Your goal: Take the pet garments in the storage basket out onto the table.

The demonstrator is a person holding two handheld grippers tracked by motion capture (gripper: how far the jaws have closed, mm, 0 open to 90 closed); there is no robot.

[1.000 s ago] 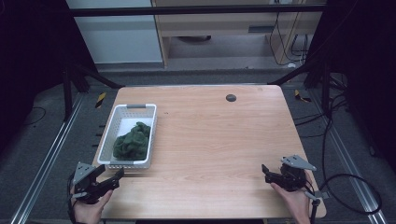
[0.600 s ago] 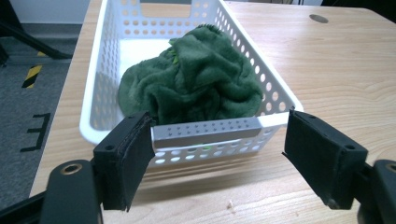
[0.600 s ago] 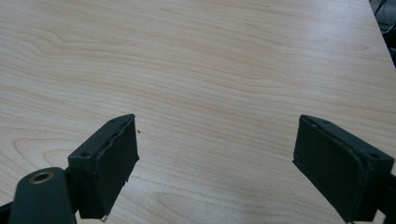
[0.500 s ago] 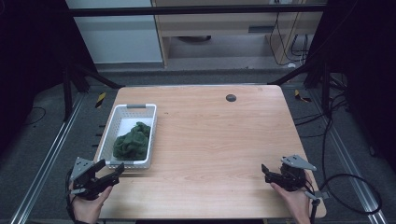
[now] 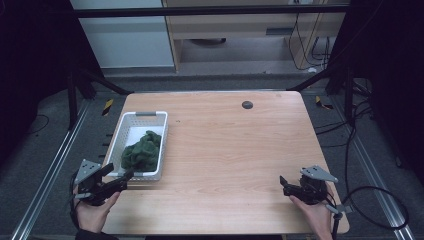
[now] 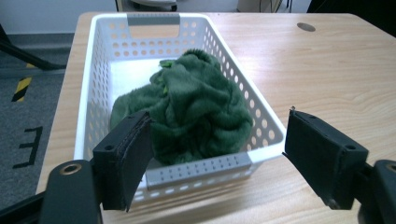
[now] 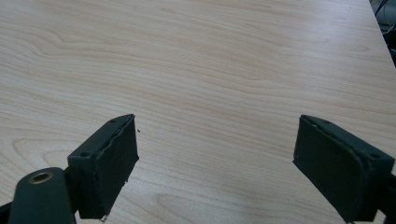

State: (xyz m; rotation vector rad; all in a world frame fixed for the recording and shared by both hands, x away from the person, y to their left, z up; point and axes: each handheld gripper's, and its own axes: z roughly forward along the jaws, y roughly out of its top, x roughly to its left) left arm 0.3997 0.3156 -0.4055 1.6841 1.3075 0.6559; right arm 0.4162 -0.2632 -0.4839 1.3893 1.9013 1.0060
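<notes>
Since a second ago the left gripper (image 5: 116, 181) has lifted and edged toward the white basket (image 5: 159, 131), its jaws spread and empty just short of the near rim. The green cloth (image 5: 142, 151), bunched in the basket's near half, lies straight ahead; the basket runs lengthwise away from it. The right gripper (image 5: 285, 184), also gaping and empty, sits well apart over bare table (image 7: 196, 70), and the left gripper view alone shows the cloth (image 6: 191, 109) piled above the rim.

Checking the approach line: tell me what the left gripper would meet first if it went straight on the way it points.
Probably the near wall of the white basket, which lies between the open jaws of the left gripper. The green cloth sits just behind it. Depth is uncertain; a higher path might clear the rim.
</notes>
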